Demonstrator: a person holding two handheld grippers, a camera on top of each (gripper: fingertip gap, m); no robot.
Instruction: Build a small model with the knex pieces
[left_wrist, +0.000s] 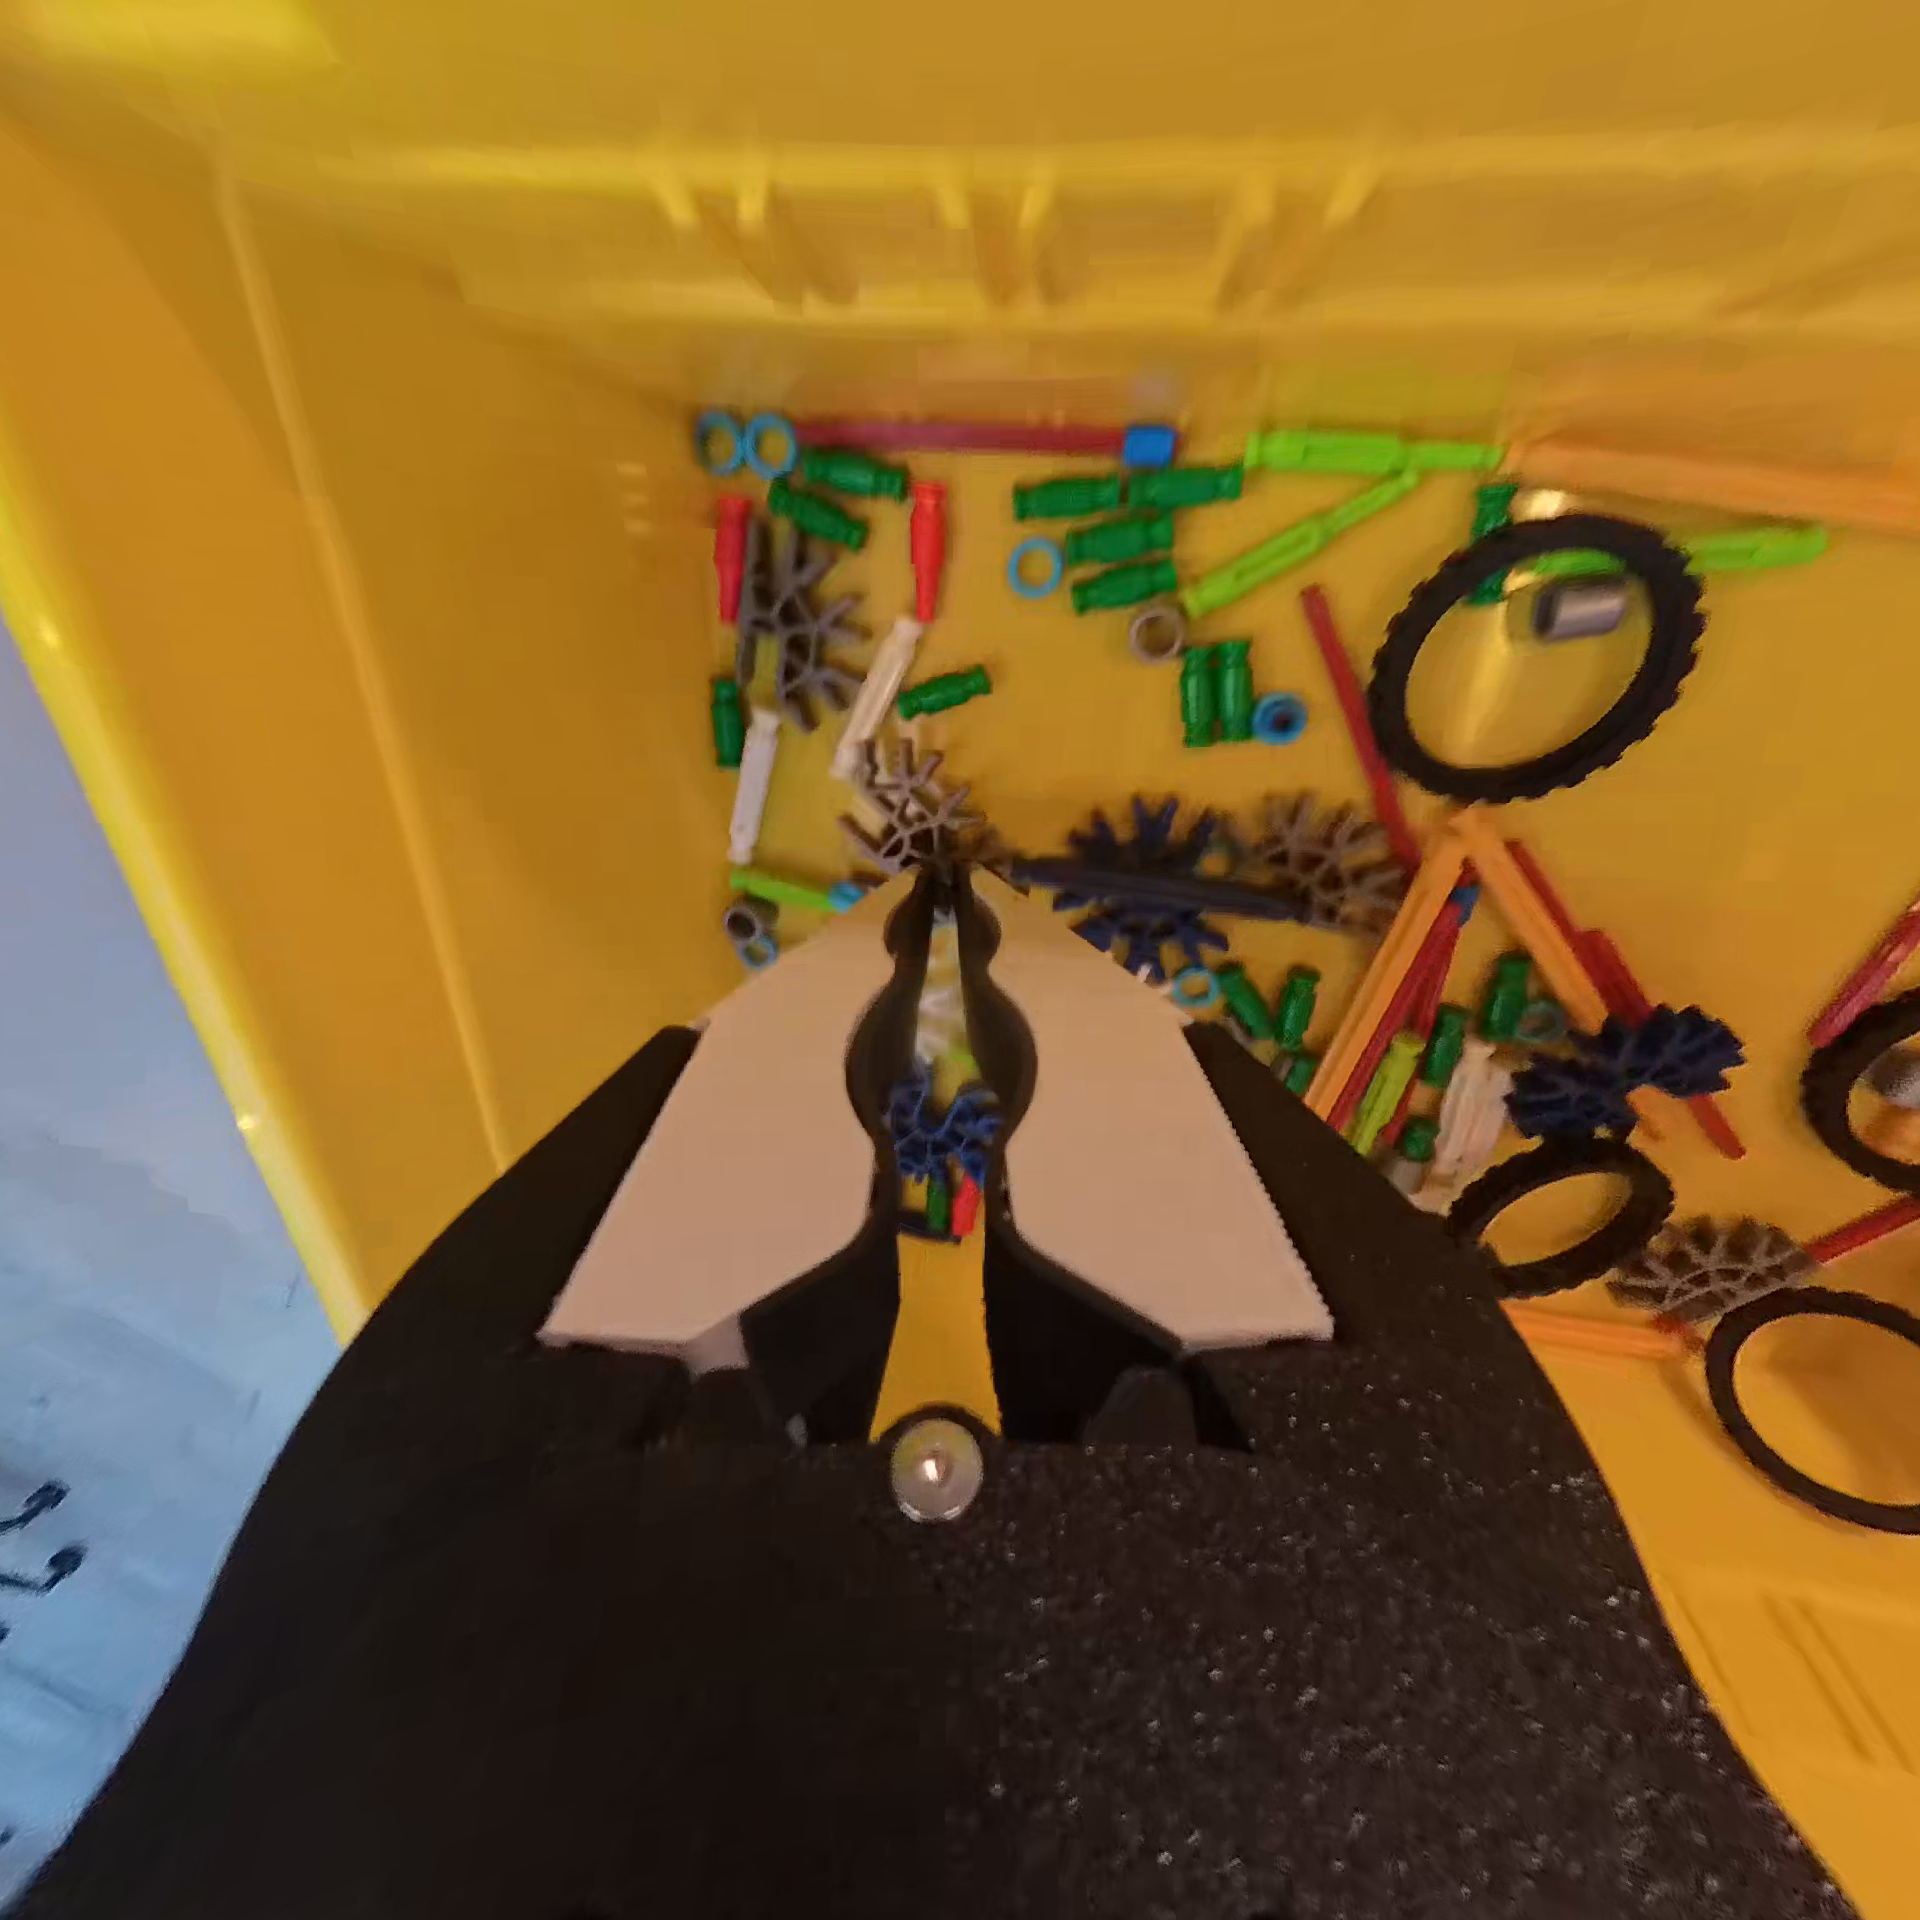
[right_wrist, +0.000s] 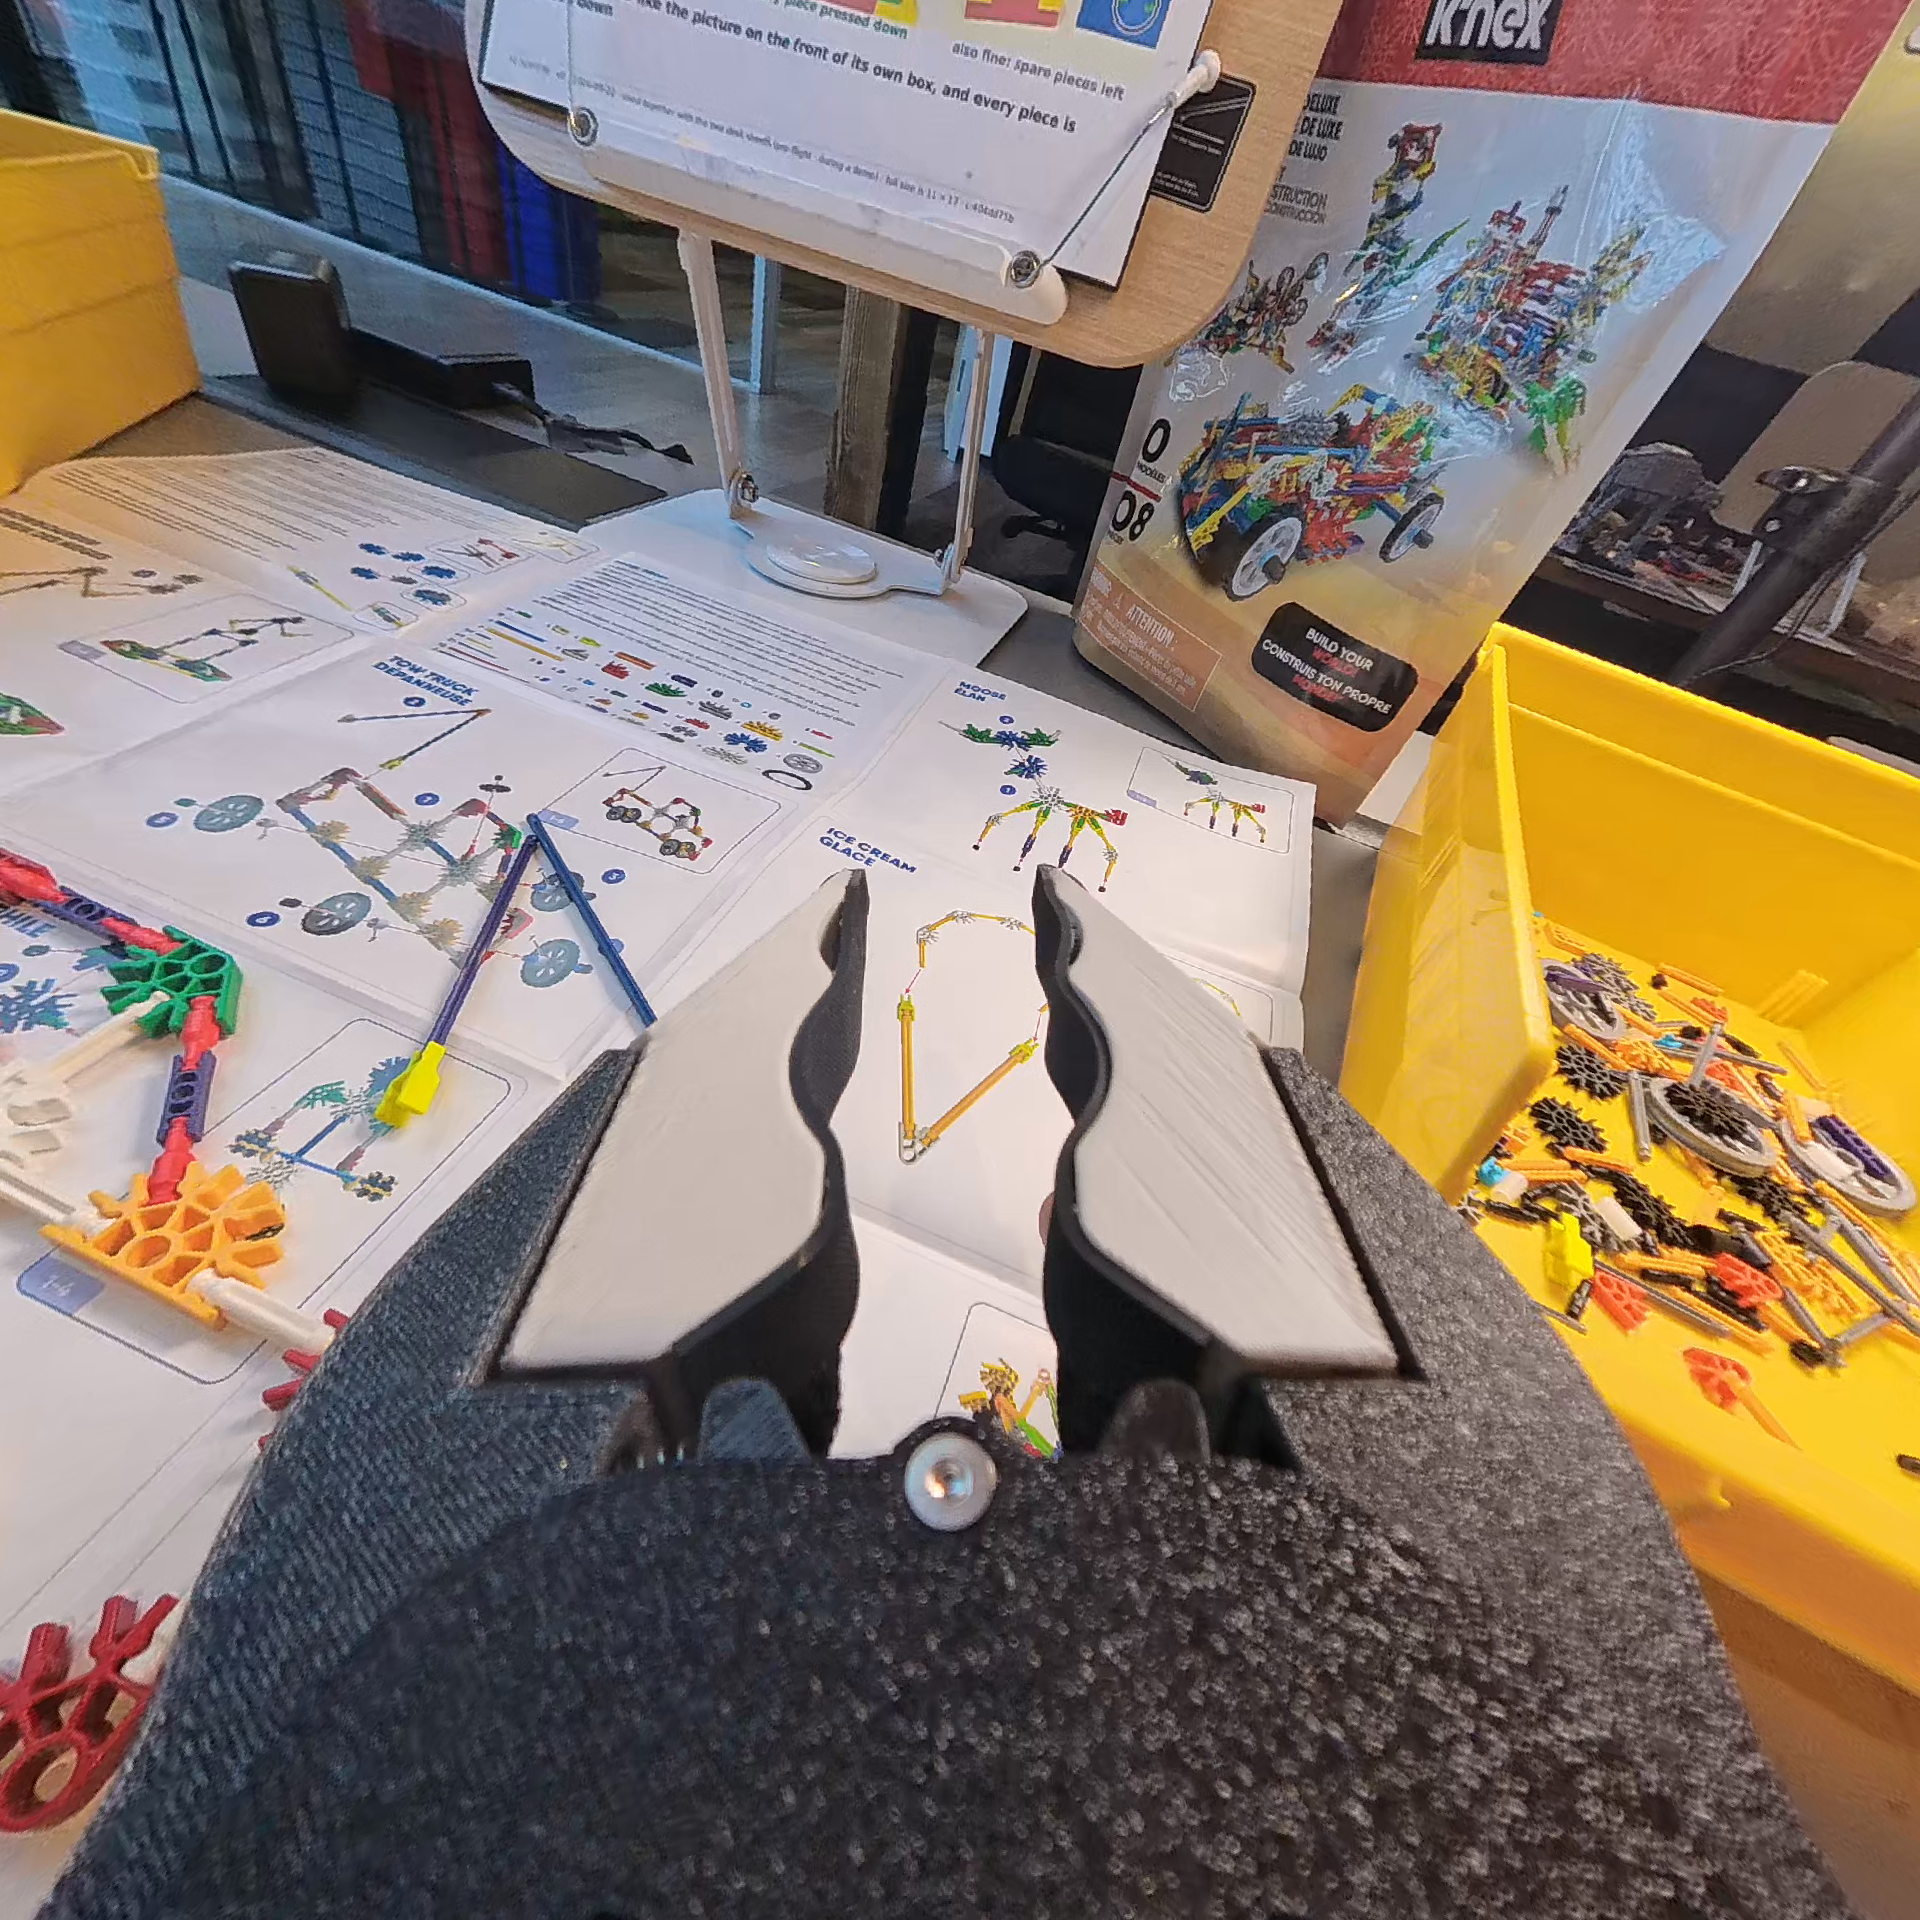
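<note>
In the left wrist view my left gripper (left_wrist: 938, 878) reaches down into a yellow bin (left_wrist: 468, 623) of loose construction-toy pieces. Its fingertips are closed on the edge of a grey snowflake-shaped connector (left_wrist: 909, 821), which sticks out past the tips. White rods (left_wrist: 878, 686) and green rods (left_wrist: 940, 691) lie just beyond it. In the right wrist view my right gripper (right_wrist: 948, 883) is open and empty, hovering over a printed instruction sheet (right_wrist: 727, 665) on the table.
The bin also holds black tyres (left_wrist: 1538, 660), dark blue connectors (left_wrist: 1143, 883) and orange rods (left_wrist: 1382, 987). On the sheet lie two blue rods (right_wrist: 582, 914), a part-built model (right_wrist: 177, 1039) and a red connector (right_wrist: 62, 1704). A second yellow bin (right_wrist: 1455, 935), a toy box (right_wrist: 1403, 416) and a document stand (right_wrist: 831, 561) are nearby. The grippers' ends are close to 60 centimetres from one another.
</note>
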